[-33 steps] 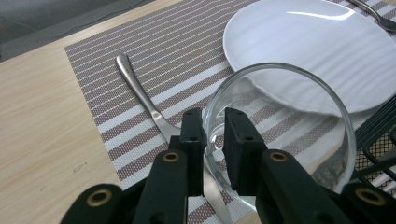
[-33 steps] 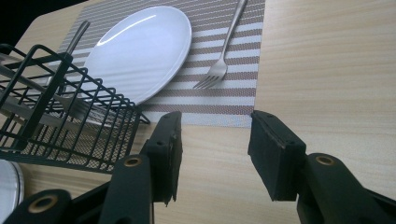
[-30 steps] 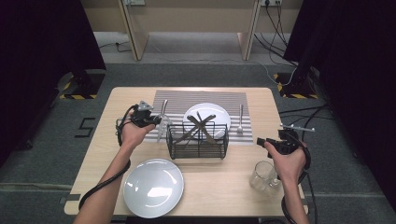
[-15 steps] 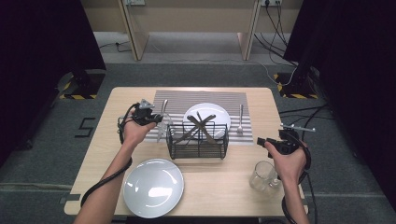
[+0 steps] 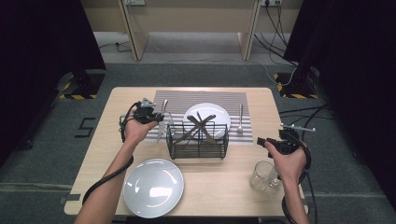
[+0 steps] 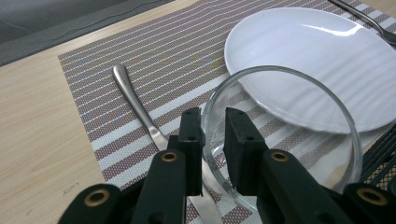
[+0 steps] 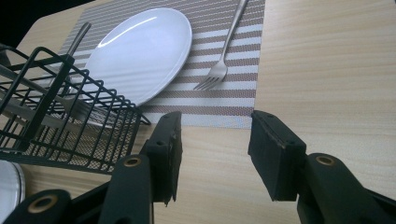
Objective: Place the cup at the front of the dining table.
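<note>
— Where's the glass bowl (image 6: 285, 135)?
— Above the striped placemat (image 6: 154, 60), beside the knife (image 6: 140, 109); its rim sits between the left tongs (image 6: 214, 133), clamped narrow on it.
— The right tongs (image 7: 215, 149)?
— Wide, holding nothing, over the counter (image 7: 327, 70).

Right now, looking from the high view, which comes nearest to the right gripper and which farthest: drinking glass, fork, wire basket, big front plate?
1. drinking glass, just below the right gripper.
2. fork, up on the mat.
3. wire basket, table centre.
4. front plate, far left front.

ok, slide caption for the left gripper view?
Left tongs pinch a glass bowl's rim above the striped placemat.
</note>
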The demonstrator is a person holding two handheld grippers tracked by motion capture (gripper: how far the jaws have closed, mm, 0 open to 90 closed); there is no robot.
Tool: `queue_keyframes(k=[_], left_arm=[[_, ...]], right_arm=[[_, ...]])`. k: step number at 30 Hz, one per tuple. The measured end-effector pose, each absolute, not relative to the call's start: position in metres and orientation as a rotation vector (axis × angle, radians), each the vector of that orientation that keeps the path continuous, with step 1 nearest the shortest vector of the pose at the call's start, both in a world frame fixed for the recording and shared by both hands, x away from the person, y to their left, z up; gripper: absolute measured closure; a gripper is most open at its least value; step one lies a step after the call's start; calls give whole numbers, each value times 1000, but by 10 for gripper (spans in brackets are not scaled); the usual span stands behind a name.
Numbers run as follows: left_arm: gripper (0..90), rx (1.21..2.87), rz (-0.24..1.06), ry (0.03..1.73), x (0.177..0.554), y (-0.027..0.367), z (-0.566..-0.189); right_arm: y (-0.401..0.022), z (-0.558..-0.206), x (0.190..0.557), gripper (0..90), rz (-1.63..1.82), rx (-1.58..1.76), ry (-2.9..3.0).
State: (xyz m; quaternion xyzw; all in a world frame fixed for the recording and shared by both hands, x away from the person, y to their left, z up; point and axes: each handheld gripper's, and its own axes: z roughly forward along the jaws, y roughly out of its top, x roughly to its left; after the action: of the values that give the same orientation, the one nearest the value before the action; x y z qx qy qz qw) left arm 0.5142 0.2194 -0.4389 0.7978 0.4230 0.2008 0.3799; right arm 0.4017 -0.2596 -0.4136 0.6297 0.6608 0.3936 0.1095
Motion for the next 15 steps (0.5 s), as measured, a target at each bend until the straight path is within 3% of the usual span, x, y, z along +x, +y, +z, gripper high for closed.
queue_keyframes(k=[15], left_arm=[[706, 2041, 512, 1081, 518, 217, -438]], right_arm=[[-260, -414, 402, 539, 1158, 1856, 1939]])
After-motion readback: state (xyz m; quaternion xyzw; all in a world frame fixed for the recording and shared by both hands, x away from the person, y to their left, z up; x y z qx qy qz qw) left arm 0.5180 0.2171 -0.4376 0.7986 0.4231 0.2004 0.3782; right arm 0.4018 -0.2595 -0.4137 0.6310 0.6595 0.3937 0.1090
